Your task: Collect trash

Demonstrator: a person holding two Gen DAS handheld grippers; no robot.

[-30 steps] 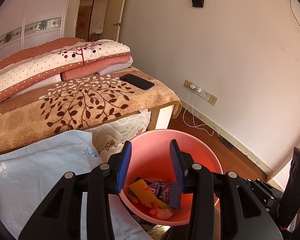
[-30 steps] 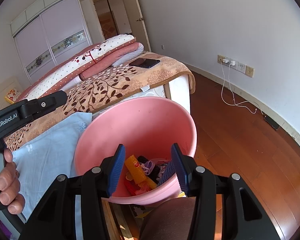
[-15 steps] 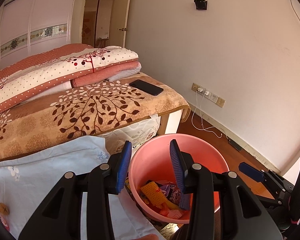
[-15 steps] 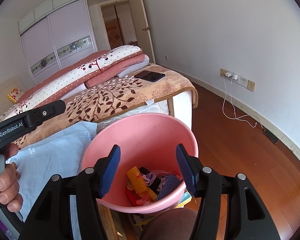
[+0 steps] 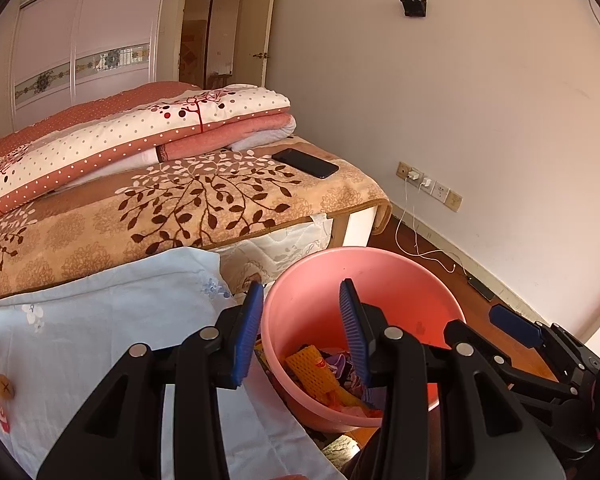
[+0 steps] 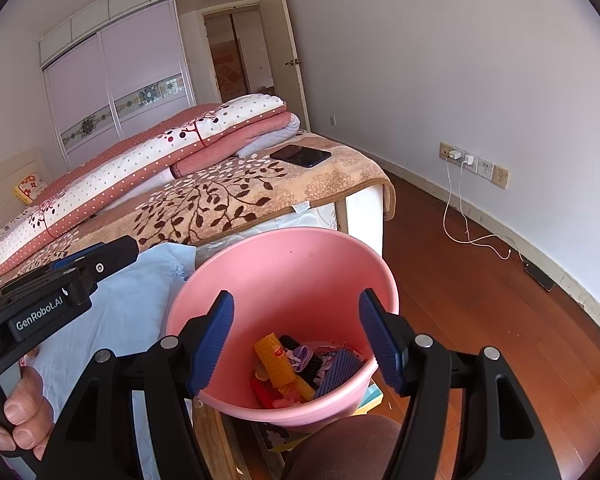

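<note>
A pink plastic bin (image 6: 296,264) stands beside the bed and holds trash: a yellow ridged wrapper (image 6: 274,360), purple and dark wrappers and a blue ridged piece (image 6: 338,372). The bin also shows in the left wrist view (image 5: 312,312), with the yellow wrapper (image 5: 314,370). My right gripper (image 6: 296,338) is open and empty, hovering over the bin's near side. My left gripper (image 5: 300,332) is open and empty, straddling the bin's left rim. The left gripper's body (image 6: 56,292) shows in the right wrist view, held by a hand.
A light blue cloth (image 5: 100,332) lies left of the bin, with small biscuits (image 5: 4,386) on its left edge. A bed with a leaf-pattern blanket (image 5: 180,208), folded quilts and a black phone (image 5: 305,163) lies behind. A white charger cable (image 6: 464,232) trails on the wood floor.
Both grippers have pulled back and up from the bin. The right gripper's fingers have opened wider. The left gripper has shifted left, so its left finger is now outside the rim.
</note>
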